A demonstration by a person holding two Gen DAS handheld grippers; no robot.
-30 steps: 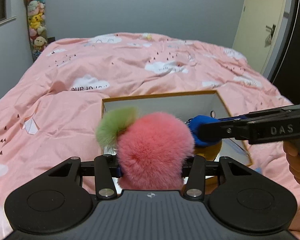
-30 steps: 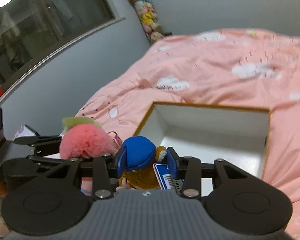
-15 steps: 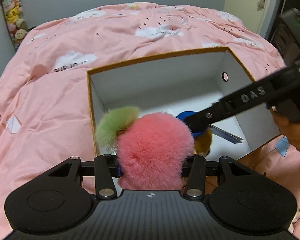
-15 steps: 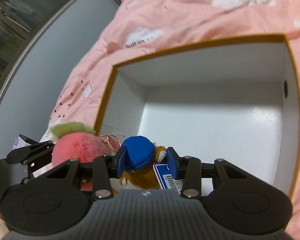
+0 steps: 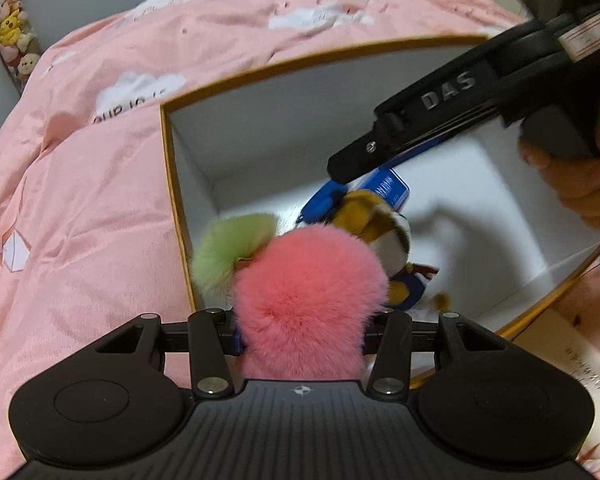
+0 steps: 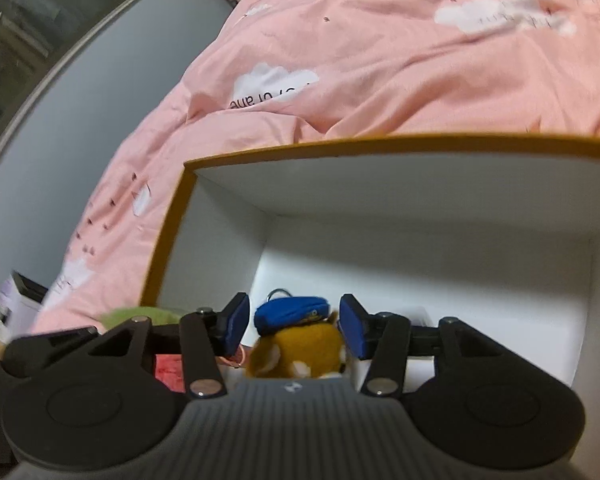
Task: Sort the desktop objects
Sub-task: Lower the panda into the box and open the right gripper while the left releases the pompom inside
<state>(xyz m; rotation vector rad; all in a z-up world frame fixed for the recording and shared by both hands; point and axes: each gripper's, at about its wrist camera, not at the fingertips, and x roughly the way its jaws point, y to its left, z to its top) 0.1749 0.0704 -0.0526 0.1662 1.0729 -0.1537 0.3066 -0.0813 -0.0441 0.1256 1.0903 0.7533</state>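
A fluffy pink pom-pom (image 5: 308, 292) with a green tuft (image 5: 228, 248) fills my left gripper (image 5: 302, 334), which is shut on it just above the near left corner of the white box with an orange rim (image 5: 168, 160). My right gripper (image 6: 294, 326) reaches down into the box (image 6: 380, 144); its jaws are opening. A brown plush toy in a blue cap (image 6: 296, 344) sits between the blue pads (image 6: 236, 326) with a small gap on each side. From the left wrist view the toy (image 5: 380, 216) hangs below the right gripper's fingers (image 5: 364, 156), next to a blue tag (image 5: 392, 184).
A pink cloud-print duvet (image 5: 80, 220) surrounds the box. A person's hand (image 5: 580, 192) holds the right gripper's handle at the right. A column of small plush toys (image 5: 12, 40) stands against the far left wall. A white booklet (image 6: 16, 308) lies at the left edge.
Both grippers have come down and forward over the box. The right jaws have spread away from the toy's cap, and the toy sits lower between them. The left grip is unchanged.
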